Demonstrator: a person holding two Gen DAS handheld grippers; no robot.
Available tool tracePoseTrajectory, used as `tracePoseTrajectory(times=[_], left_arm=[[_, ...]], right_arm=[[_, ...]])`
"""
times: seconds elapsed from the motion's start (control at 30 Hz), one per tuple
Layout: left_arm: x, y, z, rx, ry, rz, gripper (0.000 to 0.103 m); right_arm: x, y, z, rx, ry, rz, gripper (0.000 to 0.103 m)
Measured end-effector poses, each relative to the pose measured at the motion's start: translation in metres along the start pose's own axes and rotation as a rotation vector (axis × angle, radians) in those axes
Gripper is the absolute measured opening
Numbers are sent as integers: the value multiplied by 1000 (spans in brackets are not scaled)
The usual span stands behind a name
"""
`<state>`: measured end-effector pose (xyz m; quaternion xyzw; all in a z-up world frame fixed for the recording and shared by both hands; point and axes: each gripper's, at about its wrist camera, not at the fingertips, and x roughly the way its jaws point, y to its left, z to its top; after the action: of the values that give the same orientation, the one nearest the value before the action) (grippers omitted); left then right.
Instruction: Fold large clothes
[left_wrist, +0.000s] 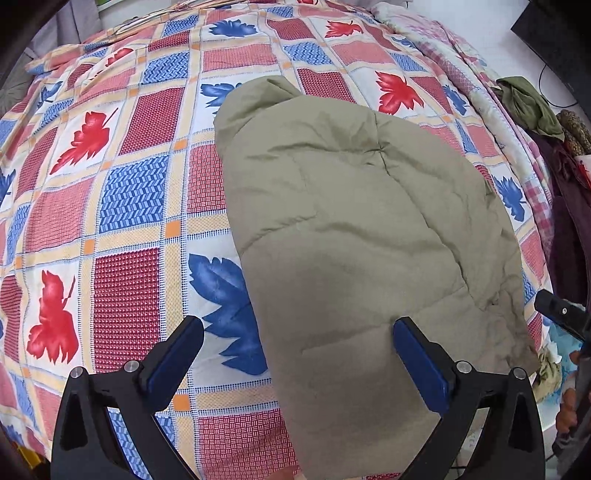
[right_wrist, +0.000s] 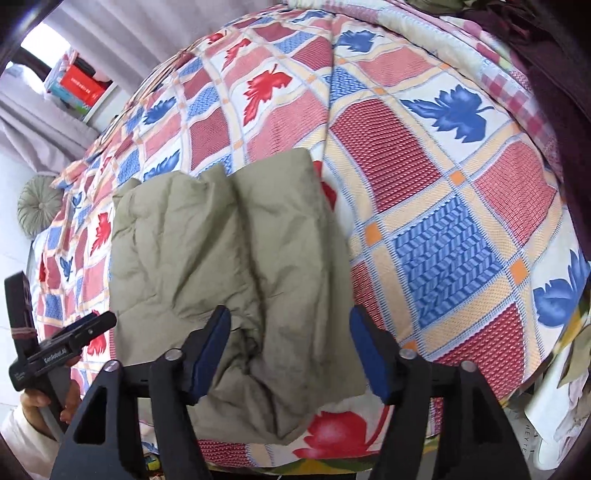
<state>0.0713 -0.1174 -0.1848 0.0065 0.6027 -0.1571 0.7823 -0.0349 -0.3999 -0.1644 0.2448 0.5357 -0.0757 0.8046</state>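
Observation:
An olive-green padded garment (left_wrist: 354, 229) lies folded into a long bundle on the patterned bedspread (left_wrist: 122, 206). My left gripper (left_wrist: 297, 334) hovers over its near end, jaws wide apart, pads touching nothing. In the right wrist view the same garment (right_wrist: 221, 266) lies flat with a crease down its middle. My right gripper (right_wrist: 290, 330) stands open above the garment's near edge, and the cloth lies loose below its fingers. The left gripper (right_wrist: 70, 343), held by a hand (right_wrist: 37, 402), shows at the left edge of that view. The right gripper's tip (left_wrist: 561, 310) peeks in at the right edge of the left wrist view.
A pile of dark and green clothes (left_wrist: 535, 107) sits at the bed's far right side. A round grey cushion (right_wrist: 37, 206) and a shelf with boxes (right_wrist: 79, 88) lie beyond the bed. The bedspread's near edge drops off below both grippers.

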Motion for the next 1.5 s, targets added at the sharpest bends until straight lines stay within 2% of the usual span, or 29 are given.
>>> tracePoseTrajectory(times=[0.03, 0.2, 0.23, 0.27, 0.3, 0.67, 0.7, 0.73, 0.93, 1.03, 1.13, 1.2, 1.33, 1.5], left_arm=[[1, 0, -1, -2, 1, -4, 103], [4, 6, -1, -18, -6, -33, 103], [5, 8, 0, -24, -6, -44, 103], [6, 10, 1, -32, -3, -60, 103], [6, 13, 2, -40, 1, -74, 103], [30, 45, 10, -164, 55, -269, 103], [33, 47, 10, -172, 58, -286, 103], [36, 48, 11, -179, 62, -305, 103], [58, 55, 16, -218, 91, -446, 103], [68, 55, 23, -222, 107, -513, 103], [79, 53, 31, -217, 107, -520, 103], [87, 51, 34, -215, 112, -525, 103], [104, 50, 39, -223, 138, -554, 103], [125, 51, 37, -329, 199, -661, 103]], right_arm=[[1, -5, 1, 9, -1, 6, 80], [8, -21, 8, 35, -1, 53, 81], [9, -24, 10, 40, -3, 74, 84], [11, -27, 12, 43, -3, 91, 91], [12, -29, 15, 44, 0, 109, 93], [57, -50, 42, 91, 120, 282, 93], [62, -51, 45, 95, 126, 293, 96], [67, -51, 47, 98, 136, 307, 103], [105, -53, 57, 127, 225, 407, 103], [115, -46, 60, 135, 251, 502, 103], [115, -32, 66, 90, 274, 588, 103], [118, -21, 68, 33, 294, 577, 103], [138, -2, 73, -56, 364, 497, 103], [161, 10, 76, -77, 401, 469, 103]])
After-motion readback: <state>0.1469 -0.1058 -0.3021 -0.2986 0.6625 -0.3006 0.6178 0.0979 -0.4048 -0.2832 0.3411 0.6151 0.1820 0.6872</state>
